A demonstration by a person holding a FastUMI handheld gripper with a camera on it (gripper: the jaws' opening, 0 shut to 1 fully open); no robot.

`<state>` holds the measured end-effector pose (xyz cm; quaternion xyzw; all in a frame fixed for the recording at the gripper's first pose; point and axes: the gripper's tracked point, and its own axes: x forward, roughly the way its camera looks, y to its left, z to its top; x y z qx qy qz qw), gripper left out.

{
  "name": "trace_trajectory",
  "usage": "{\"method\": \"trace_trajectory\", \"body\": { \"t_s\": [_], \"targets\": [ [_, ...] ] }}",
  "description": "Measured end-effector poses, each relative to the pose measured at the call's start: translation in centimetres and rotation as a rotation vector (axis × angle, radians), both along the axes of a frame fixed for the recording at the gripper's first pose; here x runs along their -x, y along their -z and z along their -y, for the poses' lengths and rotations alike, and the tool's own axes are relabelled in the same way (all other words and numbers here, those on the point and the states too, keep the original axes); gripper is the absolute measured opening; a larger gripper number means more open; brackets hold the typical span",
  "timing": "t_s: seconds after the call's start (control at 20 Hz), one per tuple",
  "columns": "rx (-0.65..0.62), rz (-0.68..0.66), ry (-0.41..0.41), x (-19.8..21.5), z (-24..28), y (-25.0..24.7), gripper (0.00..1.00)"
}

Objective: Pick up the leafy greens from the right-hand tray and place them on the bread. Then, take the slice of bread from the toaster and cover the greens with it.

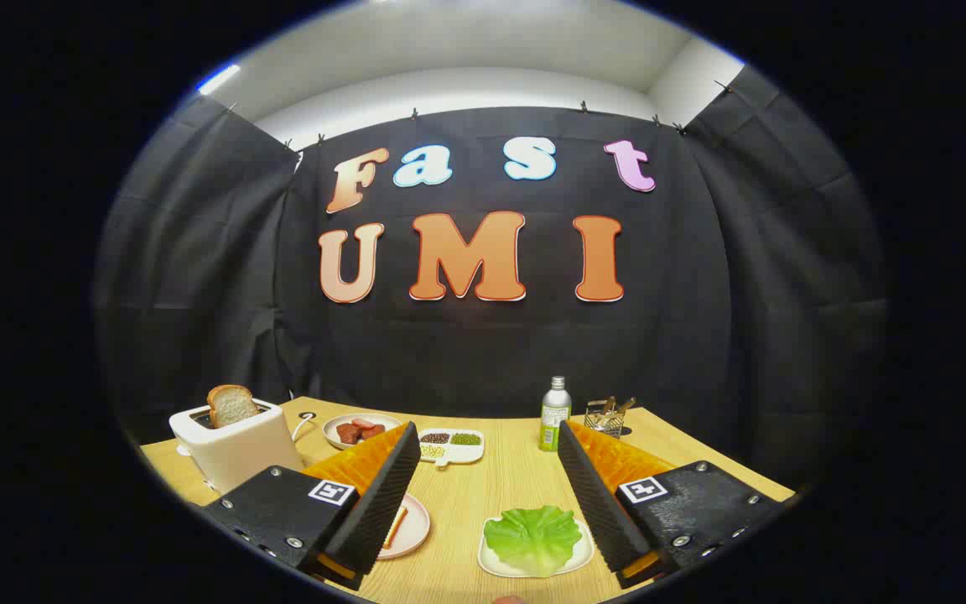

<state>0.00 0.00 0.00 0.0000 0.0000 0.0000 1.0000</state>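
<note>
A black cloth wall closes off the back of the booth, and in front of it a pale wooden bench (516, 486) carries everything the task needs. The gripper (483, 495) is held above the near part of the bench with its fingers spread wide and nothing between them.

The leafy greens (533, 537) lie on a small white tray (491, 560) low between the fingers, closer to the right finger. A pink plate (412, 528) sits just beside the left finger and is largely hidden by it; a sliver of what seems to be bread shows on it, though this cannot be confirmed. The white toaster (236, 449) stands further back on the left, with a slice of bread (231, 405) upright in its slot. Beyond the fingers are seen a plate of red pieces (359, 430), a divided dish (449, 446), a bottle (555, 413) and a small glass holder (605, 417).

No step appears to have been done yet. Several risks can be judged from here. The greens are thin and lie flat, so they could be missed if the gripper is closed too high, or the light tray could be pushed or tipped if it is lowered too far. A limp leaf could slip out during the carry, or be laid off-centre on the hidden plate. Later, the toaster could be nudged if the upright slice is pulled at an angle.
</note>
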Motion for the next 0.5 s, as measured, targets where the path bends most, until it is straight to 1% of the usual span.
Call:
{"method": "trace_trajectory", "body": {
  "t_s": [0.2,0.4,0.5],
  "targets": [
    [-0.042,-0.044,0.021,-0.4,1.0,1.1,0.99],
    [-0.003,-0.028,0.080,-0.7,2.9,0.8,0.99],
    [0.010,-0.013,0.090,-0.7,3.0,0.3,0.99]
  ]
}}
